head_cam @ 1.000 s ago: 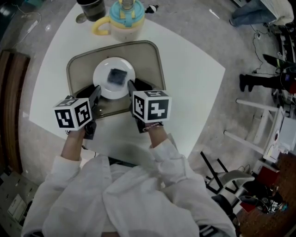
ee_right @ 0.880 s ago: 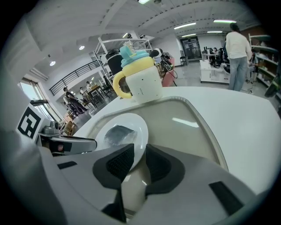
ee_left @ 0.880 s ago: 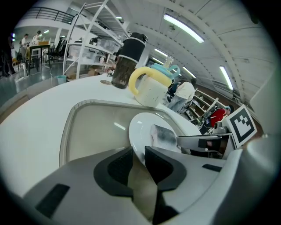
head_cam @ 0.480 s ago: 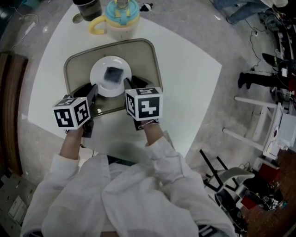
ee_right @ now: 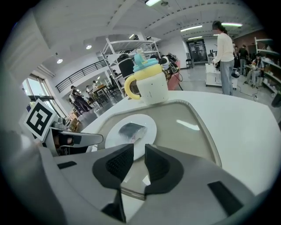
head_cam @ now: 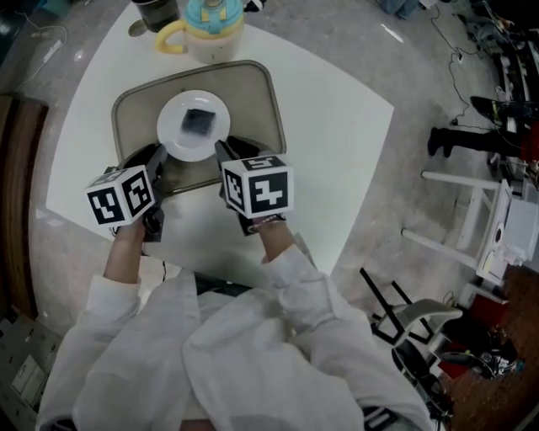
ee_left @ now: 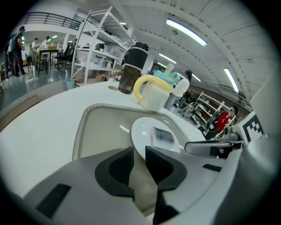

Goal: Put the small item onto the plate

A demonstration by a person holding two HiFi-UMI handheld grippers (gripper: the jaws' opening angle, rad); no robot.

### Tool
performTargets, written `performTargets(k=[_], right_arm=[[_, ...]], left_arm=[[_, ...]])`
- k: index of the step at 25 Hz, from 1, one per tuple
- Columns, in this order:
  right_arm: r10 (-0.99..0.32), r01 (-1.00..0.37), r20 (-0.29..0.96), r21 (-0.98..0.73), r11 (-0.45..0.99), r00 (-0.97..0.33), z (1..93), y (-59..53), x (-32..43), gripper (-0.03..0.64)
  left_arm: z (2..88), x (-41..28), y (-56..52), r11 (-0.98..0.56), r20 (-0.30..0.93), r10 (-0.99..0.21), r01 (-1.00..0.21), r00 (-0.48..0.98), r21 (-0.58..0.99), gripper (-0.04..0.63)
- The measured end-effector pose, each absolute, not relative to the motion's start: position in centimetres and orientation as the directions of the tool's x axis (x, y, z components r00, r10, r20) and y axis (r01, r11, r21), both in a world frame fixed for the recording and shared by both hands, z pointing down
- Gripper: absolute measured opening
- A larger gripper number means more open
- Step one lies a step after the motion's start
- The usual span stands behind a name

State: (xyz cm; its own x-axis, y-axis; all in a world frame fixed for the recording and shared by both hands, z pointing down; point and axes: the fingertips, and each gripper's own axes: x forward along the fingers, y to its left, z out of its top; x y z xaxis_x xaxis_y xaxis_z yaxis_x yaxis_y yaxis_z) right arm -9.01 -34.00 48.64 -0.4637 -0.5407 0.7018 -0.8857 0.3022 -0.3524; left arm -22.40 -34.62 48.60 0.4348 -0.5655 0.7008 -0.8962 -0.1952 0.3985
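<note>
Judging from how things lie, you are at the tail end of the job: the small dark item point(head_cam: 199, 120) sits flat near the middle of the white plate point(head_cam: 173, 139), and the plate rests in the beige tray point(head_cam: 257, 93) on the white surface point(head_cam: 337, 143). Your left gripper point(ee_left: 139, 154) has its jaws only a narrow gap apart with nothing between them; through the gap you see the tray floor, with the plate's near rim just above it. Your right gripper point(ee_right: 139, 154) is the same, barely parted and empty, pointing at the plate's near rim from the other side. Both grippers hover over the tray's near edge, one on each side of the plate, close to it but not touching it as far as the head view shows. Placing looks done, so the next move calls for little: draw both grippers back toward yourself and slightly up, clear of the tray rim, without brushing the plate (it looks light enough to slide on the smooth tray). Nothing needs gripping, so leave the jaws as they are. The yellow-handled sippy cup point(head_cam: 206, 29) and the dark tumbler point(head_cam: 157, 10) stand beyond the tray's far end, well out of your way.
</note>
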Motion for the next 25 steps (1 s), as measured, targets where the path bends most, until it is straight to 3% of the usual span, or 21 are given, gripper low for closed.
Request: performTargets(k=[16, 25], right_arm=[[-0.517, -0.783, 0.595, -0.386, 0.487, -0.615, 43.5, -25.9, -8.1, 0.055], [-0.564, -0.773, 0.536, -0.350, 0.529, -0.628, 39.5, -22.3, -4.4, 0.032]], left_arm=[[43.0, -16.0, -26.2, -0.291, 0.569, -0.654, -0.860, 0.498, 0.419, 0.074], [40.3, -11.5, -22.5, -0.332, 0.530, -0.669, -0.848, 0.520, 0.414, 0.035]])
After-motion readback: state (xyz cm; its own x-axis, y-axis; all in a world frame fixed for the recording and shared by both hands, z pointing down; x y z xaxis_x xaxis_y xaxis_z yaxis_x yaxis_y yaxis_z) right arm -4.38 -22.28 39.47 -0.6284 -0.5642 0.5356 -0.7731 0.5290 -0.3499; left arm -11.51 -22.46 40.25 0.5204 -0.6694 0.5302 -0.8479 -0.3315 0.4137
